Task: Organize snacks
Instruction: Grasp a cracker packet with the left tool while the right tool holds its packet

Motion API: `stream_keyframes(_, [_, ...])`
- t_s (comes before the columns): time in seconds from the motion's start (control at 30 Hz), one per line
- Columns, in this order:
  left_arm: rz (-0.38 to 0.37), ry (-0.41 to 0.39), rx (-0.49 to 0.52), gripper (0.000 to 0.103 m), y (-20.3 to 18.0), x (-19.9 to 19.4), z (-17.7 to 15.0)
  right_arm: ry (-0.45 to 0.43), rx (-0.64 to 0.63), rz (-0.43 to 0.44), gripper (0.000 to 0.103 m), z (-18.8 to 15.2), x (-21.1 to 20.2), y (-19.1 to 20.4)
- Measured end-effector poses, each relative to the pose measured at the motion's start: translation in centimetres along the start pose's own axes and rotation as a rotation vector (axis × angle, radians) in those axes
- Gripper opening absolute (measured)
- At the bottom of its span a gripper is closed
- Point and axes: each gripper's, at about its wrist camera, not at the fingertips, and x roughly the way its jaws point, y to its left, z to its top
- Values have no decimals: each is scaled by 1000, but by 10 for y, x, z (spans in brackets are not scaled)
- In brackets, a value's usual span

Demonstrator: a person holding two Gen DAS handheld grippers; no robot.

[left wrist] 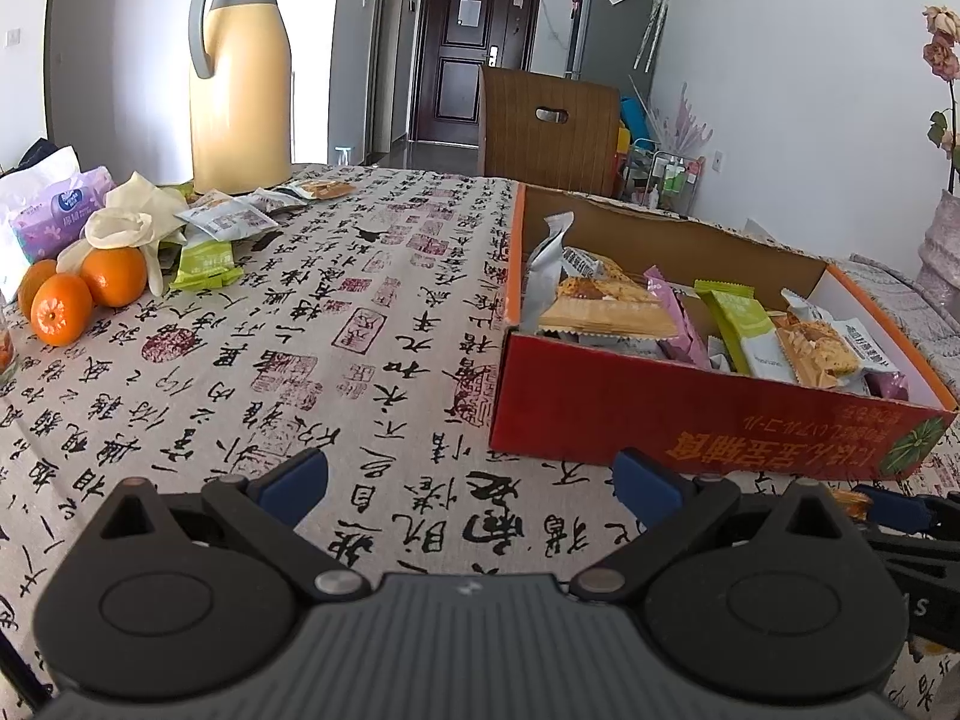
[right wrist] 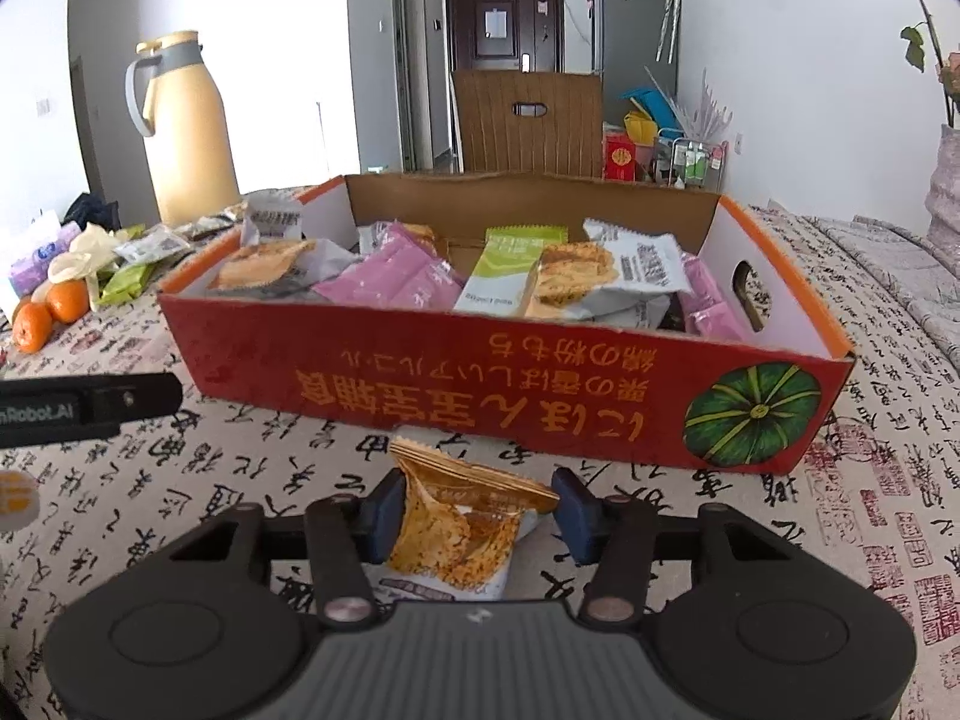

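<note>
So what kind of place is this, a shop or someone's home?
Most likely a home dining area: a table with a calligraphy-print tablecloth, a fridge beside the dark entrance door, and a thermos jug.

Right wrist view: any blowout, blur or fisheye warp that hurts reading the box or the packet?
Right wrist view: the wall behind the thermos is blown out white; the red box and the snack packet in the right gripper are sharp; dark corners, straight lines bow near the edges. Left wrist view: even daylight, bright wall at left, the box rim curves, print legible.
</note>
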Motion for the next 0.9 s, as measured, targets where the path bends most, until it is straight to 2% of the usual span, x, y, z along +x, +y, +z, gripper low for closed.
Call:
stream_keyframes(0.13, [3, -8, 12, 103, -5, -8, 2, -31, 11, 3, 51, 1, -13, -5])
stream_keyframes(0.5, [-49, 9, 93, 103, -43, -34, -8, -92, 57, 0, 51, -14, -53, -32])
stream_keyframes(0.9, [-97, 101, 198, 103, -79, -38, -39, -125, 134, -21, 51, -39, -78, -75])
